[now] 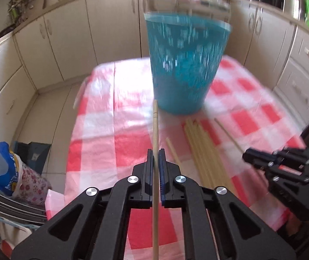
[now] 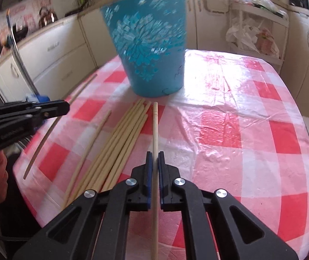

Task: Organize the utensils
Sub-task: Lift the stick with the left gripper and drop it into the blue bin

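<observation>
While each gripper clamps one chopstick, left gripper (image 1: 155, 158) w/ its stick (image 1: 155, 143) sits left of the loose chopstick bundle (image 1: 200, 149); right gripper (image 2: 155, 159) holds its stick (image 2: 155, 130) just right of the bundle. Blue bucket (image 2: 148, 49) stands upright beyond, contents not visible. Checkered tablecloth (image 2: 230, 117) lies bare to the right, edge near cabinets (image 1: 72, 39).

table under red-and-white checked cloth (image 2: 241, 112), blue bucket (image 2: 150, 49) standing on it, loose wooden sticks (image 2: 119, 151) lying beside
</observation>
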Tool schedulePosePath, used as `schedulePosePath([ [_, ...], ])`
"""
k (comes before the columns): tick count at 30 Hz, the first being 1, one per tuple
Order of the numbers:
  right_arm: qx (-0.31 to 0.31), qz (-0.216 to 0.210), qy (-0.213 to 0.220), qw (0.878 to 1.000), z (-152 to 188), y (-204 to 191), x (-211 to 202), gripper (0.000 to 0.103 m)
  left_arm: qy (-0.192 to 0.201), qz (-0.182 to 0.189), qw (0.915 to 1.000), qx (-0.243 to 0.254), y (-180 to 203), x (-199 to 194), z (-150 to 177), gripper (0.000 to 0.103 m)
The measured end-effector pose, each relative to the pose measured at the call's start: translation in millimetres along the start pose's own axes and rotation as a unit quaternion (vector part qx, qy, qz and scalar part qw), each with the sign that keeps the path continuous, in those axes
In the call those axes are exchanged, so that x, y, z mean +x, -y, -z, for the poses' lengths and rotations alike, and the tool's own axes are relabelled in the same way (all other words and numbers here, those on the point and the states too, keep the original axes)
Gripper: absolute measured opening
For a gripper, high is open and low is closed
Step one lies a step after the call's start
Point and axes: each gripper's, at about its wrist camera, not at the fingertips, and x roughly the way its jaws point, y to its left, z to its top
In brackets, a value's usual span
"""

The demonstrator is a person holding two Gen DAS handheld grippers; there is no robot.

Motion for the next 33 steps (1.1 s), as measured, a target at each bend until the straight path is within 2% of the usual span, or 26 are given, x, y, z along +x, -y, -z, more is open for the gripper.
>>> schedulePosePath([
  [3, 0.039, -0.007, 0.017, 0.999, -1, 13, -5, 0.006, 0.059, 0.026, 0.9976, -0.025, -6, -28, -15, 0.005],
  [7, 0.083, -0.026, 0.02, 0.996, -3, 29, -5, 0.006, 0.142, 0.06, 0.987, -0.045, -8, -61, -39, 0.005],
  [15, 0.098, -0.046, 0.015, 0.994, -5, 33, -1, 0.006, 0.24, 0.078, 0.9661, -0.056, -2, -71, -109, 0.005],
  [20, 0.116, -0.063, 0.015, 0.991, -3, 42, 1, 0.006, 0.303, 0.087, 0.9455, -0.08, -5, -77, -163, 0.005],
  [23, 0.123, -0.068, 0.019, 0.99, -2, 44, -1, 0.006, 0.322, 0.078, 0.9388, -0.095, -6, -66, -185, 0.005],
  [25, 0.125, -0.07, 0.02, 0.989, -2, 45, -1, 0.006, 0.32, 0.076, 0.9382, -0.107, -6, -52, -195, 0.005],
  [29, 0.129, -0.074, 0.019, 0.989, -2, 47, -1, 0.006, 0.304, 0.069, 0.9414, -0.128, -5, -15, -199, 0.005],
  [33, 0.134, -0.077, 0.017, 0.988, -3, 50, 0, 0.006, 0.279, 0.058, 0.9486, -0.139, -3, 17, -187, 0.005],
])
